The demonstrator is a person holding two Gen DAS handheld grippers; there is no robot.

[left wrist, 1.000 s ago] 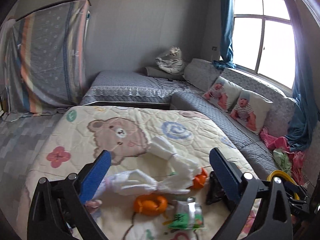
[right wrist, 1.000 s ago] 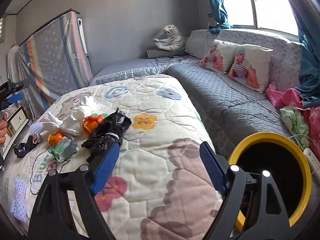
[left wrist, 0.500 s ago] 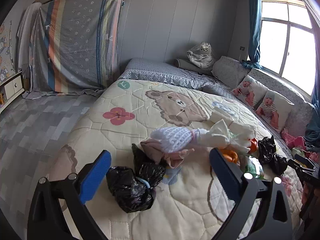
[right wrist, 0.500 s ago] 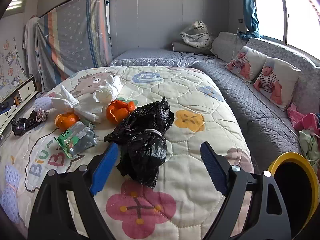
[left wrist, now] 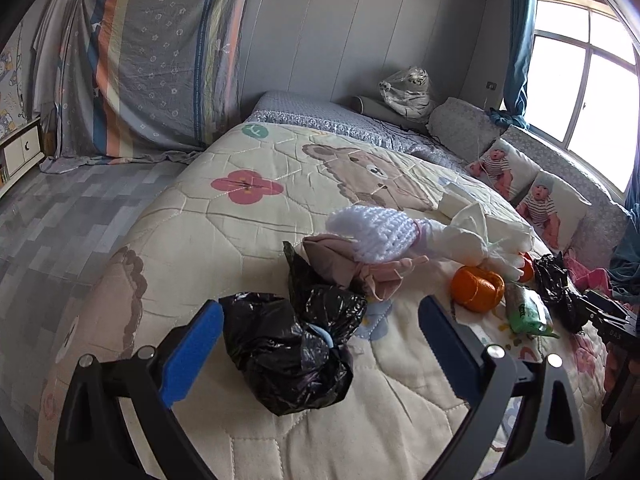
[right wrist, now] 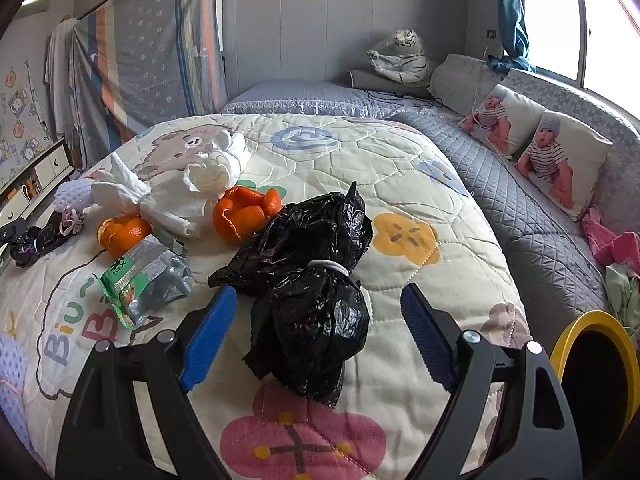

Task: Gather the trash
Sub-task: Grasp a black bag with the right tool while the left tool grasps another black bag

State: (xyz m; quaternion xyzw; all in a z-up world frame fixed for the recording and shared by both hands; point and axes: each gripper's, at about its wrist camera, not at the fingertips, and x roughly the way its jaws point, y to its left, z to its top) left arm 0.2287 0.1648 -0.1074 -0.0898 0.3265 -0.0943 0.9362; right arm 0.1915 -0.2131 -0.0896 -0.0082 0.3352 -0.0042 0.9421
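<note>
Trash lies on a cartoon quilt (left wrist: 280, 168). In the left wrist view my left gripper (left wrist: 316, 340) is open with a tied black bag (left wrist: 288, 344) between its fingers, not clamped. Beyond lie a white knit piece (left wrist: 372, 228), pink cloth (left wrist: 352, 264), crumpled tissues (left wrist: 480, 236), orange peel (left wrist: 476, 288) and a green wrapper (left wrist: 524, 312). In the right wrist view my right gripper (right wrist: 320, 332) is open around a second black bag (right wrist: 316, 280). The peels (right wrist: 240, 216), tissues (right wrist: 180, 192) and green wrapper (right wrist: 148, 280) lie to its left.
A yellow-rimmed bin (right wrist: 596, 364) stands beside the bed at the lower right. A grey quilted sofa (right wrist: 520, 208) with baby-print pillows (right wrist: 560, 160) runs along the right. A striped sheet (left wrist: 160, 72) hangs on the far wall. A cabinet (left wrist: 20, 152) stands left.
Both grippers have moved in low over the bed. The left one swung to the near black bag and now straddles it. The right one closed in on the second black bag.
</note>
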